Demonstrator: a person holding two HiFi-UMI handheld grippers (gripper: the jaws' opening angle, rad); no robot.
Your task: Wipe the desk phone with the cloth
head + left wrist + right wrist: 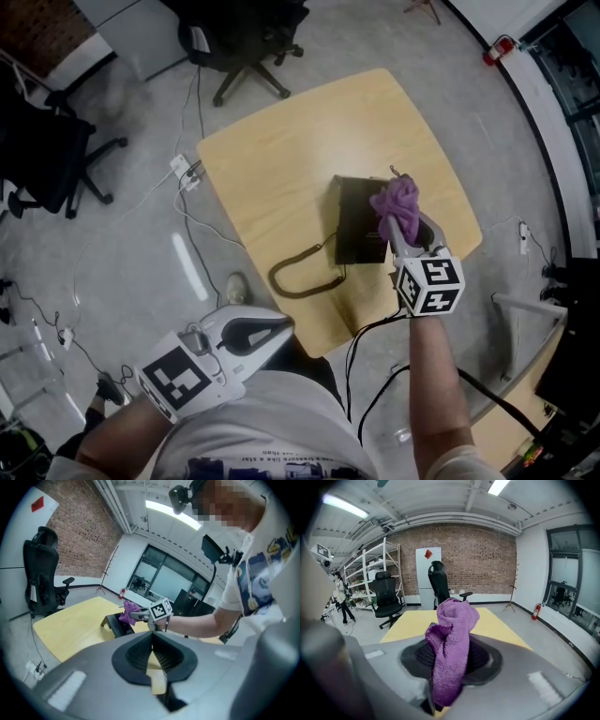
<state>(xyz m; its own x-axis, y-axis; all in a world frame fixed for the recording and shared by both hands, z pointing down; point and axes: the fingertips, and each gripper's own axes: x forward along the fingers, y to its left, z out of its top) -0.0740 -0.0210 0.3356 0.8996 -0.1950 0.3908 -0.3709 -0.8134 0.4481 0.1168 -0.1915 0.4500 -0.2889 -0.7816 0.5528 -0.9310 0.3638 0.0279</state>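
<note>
The desk phone (356, 225) sits on the pale wooden counter (300, 141), right of its middle and near the right-hand edge. It is a dark, squarish unit. Its coiled cord (298, 278) loops off the left side toward the counter's near edge.

The right claw (394, 223) reaches in from the near side and is clamped on a purple cloth (397, 199). In the right gripper view the terry cloth fills the gap between the two jaws. It bunches up above them in a loose fold, and a tail hangs below. From the head view the bundle lies over the phone's far right corner. In the left gripper view the bundle meets the phone's raised top edge, though actual contact cannot be made out. The marker cube (428, 284) on this claw sits just off the counter's near edge.

The left claw (279, 328) is held low, close to the person's body and off the counter, well apart from the phone. Its jaws are pressed together with nothing between them.

A black office chair (248, 37) stands on the grey floor (112, 234) beyond the far side of the counter.
</note>
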